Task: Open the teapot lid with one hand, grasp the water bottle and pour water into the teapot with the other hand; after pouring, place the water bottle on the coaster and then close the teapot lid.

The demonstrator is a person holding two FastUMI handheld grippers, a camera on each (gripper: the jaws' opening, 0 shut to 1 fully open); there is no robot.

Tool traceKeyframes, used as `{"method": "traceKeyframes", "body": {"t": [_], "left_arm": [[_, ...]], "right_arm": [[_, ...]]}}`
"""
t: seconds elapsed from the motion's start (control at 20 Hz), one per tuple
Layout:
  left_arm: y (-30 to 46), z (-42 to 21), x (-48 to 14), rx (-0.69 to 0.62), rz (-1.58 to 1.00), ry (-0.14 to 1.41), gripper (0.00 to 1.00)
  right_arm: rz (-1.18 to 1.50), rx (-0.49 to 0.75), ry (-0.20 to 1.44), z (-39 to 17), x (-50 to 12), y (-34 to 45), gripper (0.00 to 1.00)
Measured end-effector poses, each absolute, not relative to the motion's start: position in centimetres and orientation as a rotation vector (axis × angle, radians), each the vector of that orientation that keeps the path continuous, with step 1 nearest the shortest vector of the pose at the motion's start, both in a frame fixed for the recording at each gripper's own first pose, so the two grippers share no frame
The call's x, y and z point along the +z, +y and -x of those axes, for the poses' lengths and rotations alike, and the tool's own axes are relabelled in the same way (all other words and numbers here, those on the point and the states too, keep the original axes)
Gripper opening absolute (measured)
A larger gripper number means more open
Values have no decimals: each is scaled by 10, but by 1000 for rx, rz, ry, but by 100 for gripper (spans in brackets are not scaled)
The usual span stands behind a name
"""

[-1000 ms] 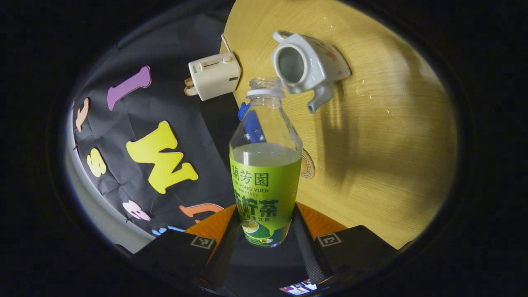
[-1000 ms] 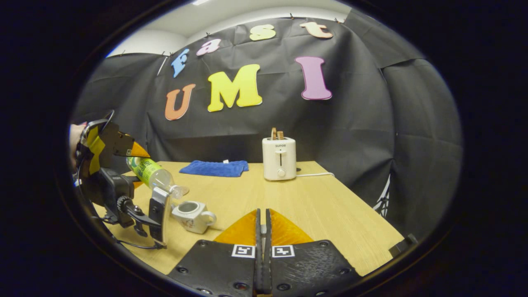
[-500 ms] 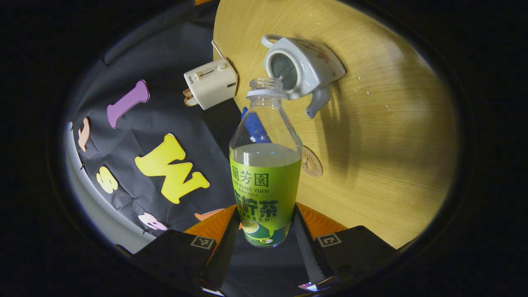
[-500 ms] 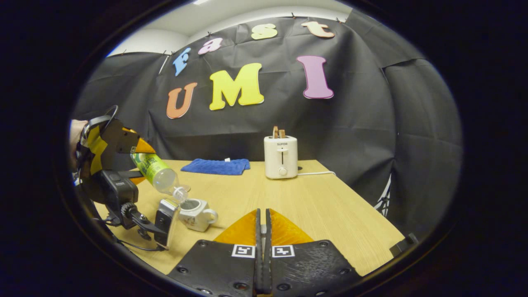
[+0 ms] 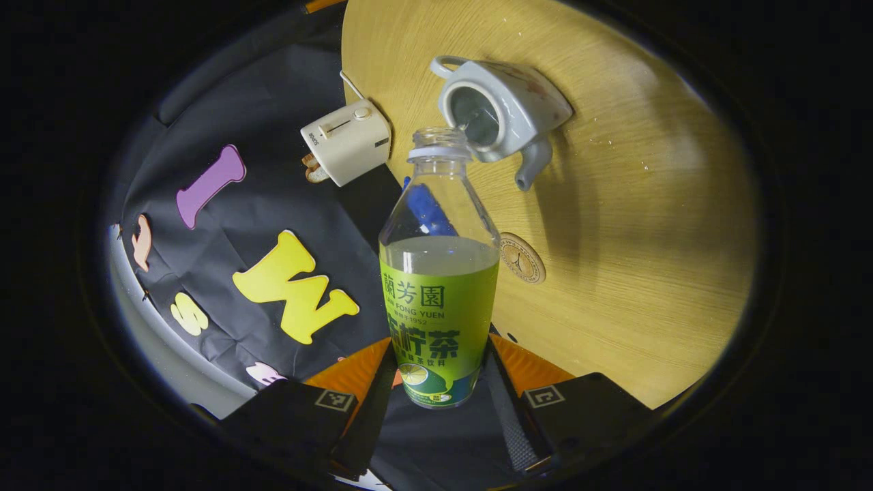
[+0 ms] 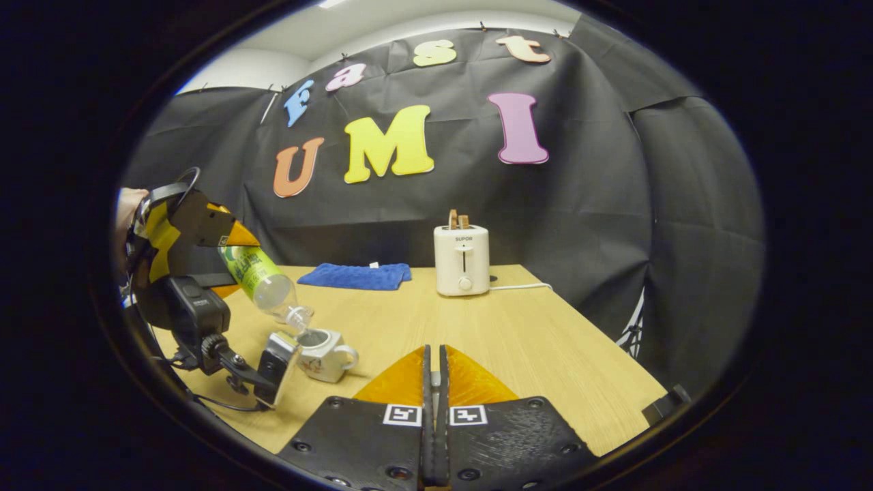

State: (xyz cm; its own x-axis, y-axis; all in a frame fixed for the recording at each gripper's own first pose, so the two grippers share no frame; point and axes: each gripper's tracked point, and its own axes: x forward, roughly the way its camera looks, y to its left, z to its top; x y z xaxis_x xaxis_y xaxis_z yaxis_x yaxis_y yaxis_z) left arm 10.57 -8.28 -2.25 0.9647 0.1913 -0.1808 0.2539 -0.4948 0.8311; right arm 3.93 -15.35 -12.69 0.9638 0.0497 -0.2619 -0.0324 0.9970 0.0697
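Observation:
My left gripper (image 5: 440, 365) is shut on the lower body of a clear water bottle (image 5: 440, 300) with a green label, capless and partly full. In the right gripper view the bottle (image 6: 262, 279) is tilted mouth-down, its neck just above the open top of the white teapot (image 6: 324, 354). The left gripper (image 6: 222, 239) holds it from the upper left. The lidless teapot (image 5: 508, 106) lies beyond the bottle's mouth. A round coaster (image 5: 522, 258) sits on the table beside the teapot. My right gripper (image 6: 434, 358) is shut, with a pale sliver of the lid between its fingertips.
A white toaster (image 6: 462, 259) holding toast stands at the back of the wooden table (image 6: 545, 341), its cord trailing right. A folded blue cloth (image 6: 356, 276) lies at the back left. The table's right edge drops off toward the black cloth wall.
The left gripper has risen a little and tipped the bottle more steeply, bringing its mouth over the teapot's opening. The right gripper has stayed put.

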Motion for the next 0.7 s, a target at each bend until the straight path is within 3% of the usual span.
{"method": "traceKeyframes", "body": {"t": [0.7], "left_arm": [[-94,-102,-8,-63,-2222,308,75]], "right_arm": [[-86,37,247,-34,-126,-157,0]]}}
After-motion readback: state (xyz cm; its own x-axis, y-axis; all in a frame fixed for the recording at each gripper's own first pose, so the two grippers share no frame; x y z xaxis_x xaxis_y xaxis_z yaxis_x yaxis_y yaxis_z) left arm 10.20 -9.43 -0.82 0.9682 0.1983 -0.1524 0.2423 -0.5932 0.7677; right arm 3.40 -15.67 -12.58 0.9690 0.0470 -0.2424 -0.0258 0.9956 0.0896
